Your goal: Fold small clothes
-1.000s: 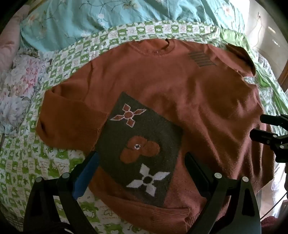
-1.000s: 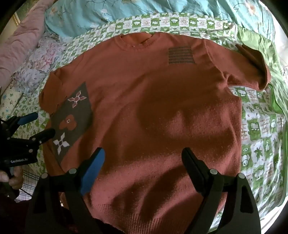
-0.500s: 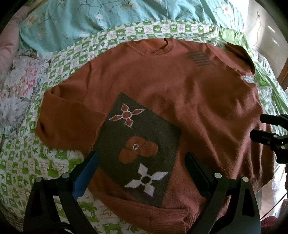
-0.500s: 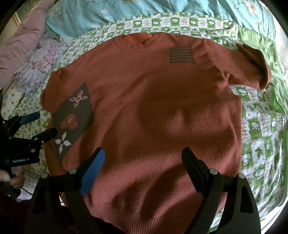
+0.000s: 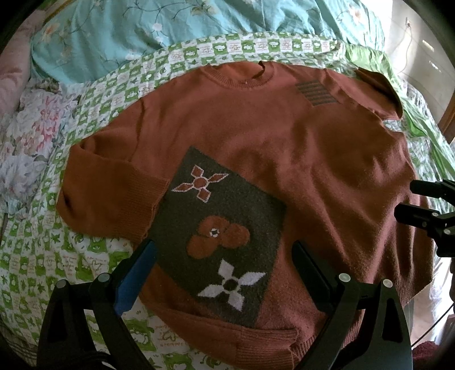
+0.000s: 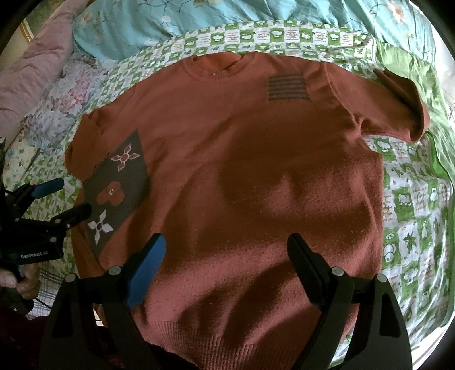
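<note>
A rust-orange knit sweater [image 5: 298,148] lies spread flat, front up, on a green-and-white checked sheet [image 5: 71,273]. It has a dark patch with flower shapes [image 5: 221,236] near its lower left and grey stripes at the chest. It also shows in the right wrist view [image 6: 241,170]. My left gripper [image 5: 224,250] is open and empty, hovering over the patch near the hem. My right gripper [image 6: 226,244] is open and empty above the sweater's lower middle. Each gripper shows at the edge of the other's view.
A turquoise floral duvet [image 5: 170,25] lies bunched beyond the collar. Floral bedding [image 5: 25,136] and a pink quilt [image 6: 31,79] lie at the left. The right sleeve [image 6: 398,111] lies out to the side, its cuff turned up. The left sleeve [image 5: 111,193] is folded in beside the patch.
Both views have shifted very slightly over the sweater. The grippers stay open and the sweater has not moved.
</note>
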